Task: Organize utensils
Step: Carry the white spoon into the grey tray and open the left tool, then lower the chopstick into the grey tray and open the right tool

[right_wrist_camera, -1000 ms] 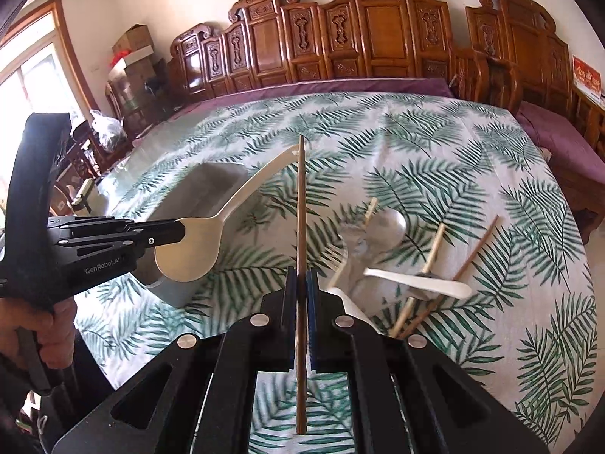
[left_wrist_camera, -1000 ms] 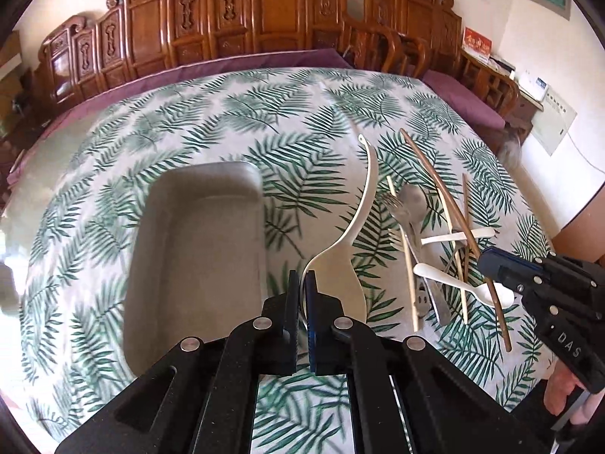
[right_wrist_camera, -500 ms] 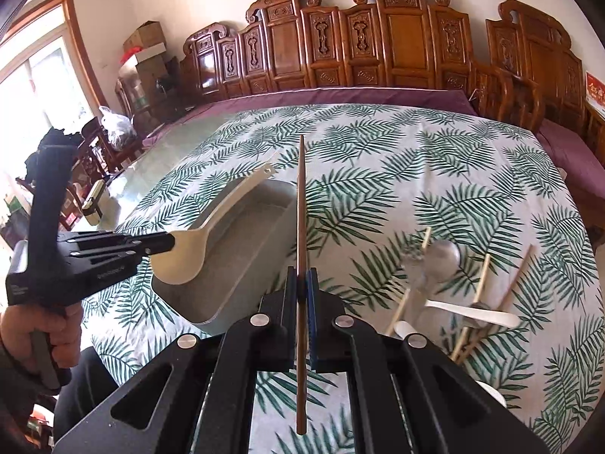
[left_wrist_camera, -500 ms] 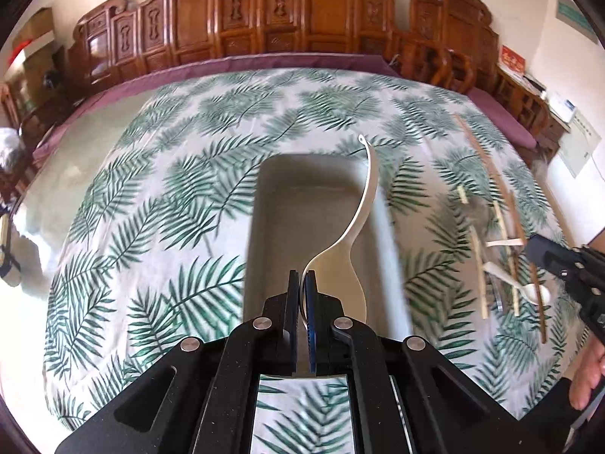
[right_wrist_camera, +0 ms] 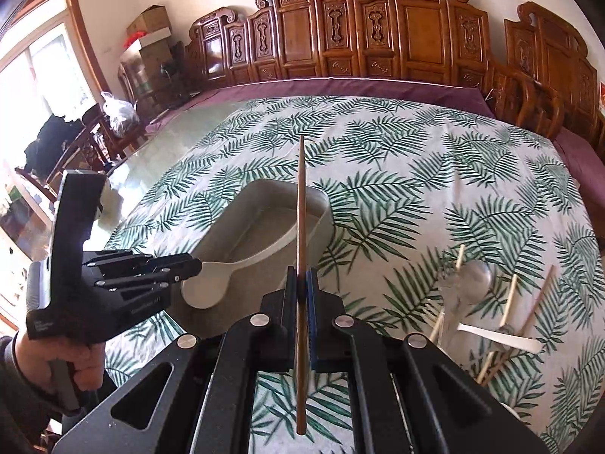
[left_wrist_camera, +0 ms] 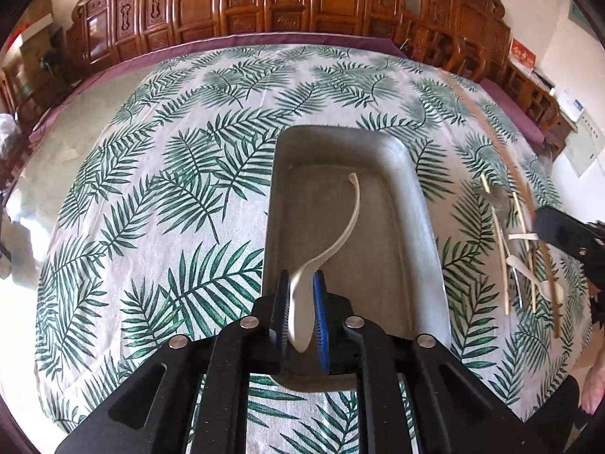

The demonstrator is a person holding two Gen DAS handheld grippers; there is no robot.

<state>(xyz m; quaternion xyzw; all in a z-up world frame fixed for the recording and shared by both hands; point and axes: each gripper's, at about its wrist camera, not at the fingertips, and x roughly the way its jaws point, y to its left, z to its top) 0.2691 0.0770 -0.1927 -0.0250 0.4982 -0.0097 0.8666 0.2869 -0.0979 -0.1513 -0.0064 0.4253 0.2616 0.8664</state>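
Observation:
My left gripper (left_wrist_camera: 301, 276) hangs over the near end of the grey tray (left_wrist_camera: 423, 204), and its jaws are opening. The white spoon (left_wrist_camera: 351, 219) lies loose between the pads, bowl turned on edge and handle reaching down into the tray. From the right wrist view the left gripper (right_wrist_camera: 194, 266) has the spoon's bowl (right_wrist_camera: 206, 283) at its tips, above the tray (right_wrist_camera: 211, 238). My right gripper (right_wrist_camera: 301, 270) is shut on a brown chopstick (right_wrist_camera: 301, 196) that points out over the tray's right side. The right gripper (left_wrist_camera: 556, 223) shows at the right edge of the left wrist view.
A heap of utensils (right_wrist_camera: 469, 283) lies on the leaf-print cloth to the right: a metal spoon and fork, a white plastic spoon (right_wrist_camera: 499, 336) and several chopsticks. Carved wooden chairs (right_wrist_camera: 416, 38) line the table's far side. A person's hand (right_wrist_camera: 87, 367) holds the left gripper.
The left gripper came over the tray and its pads parted; the spoon rolled onto its edge and its handle sank into the tray. The right gripper carried the chopstick left, toward the tray.

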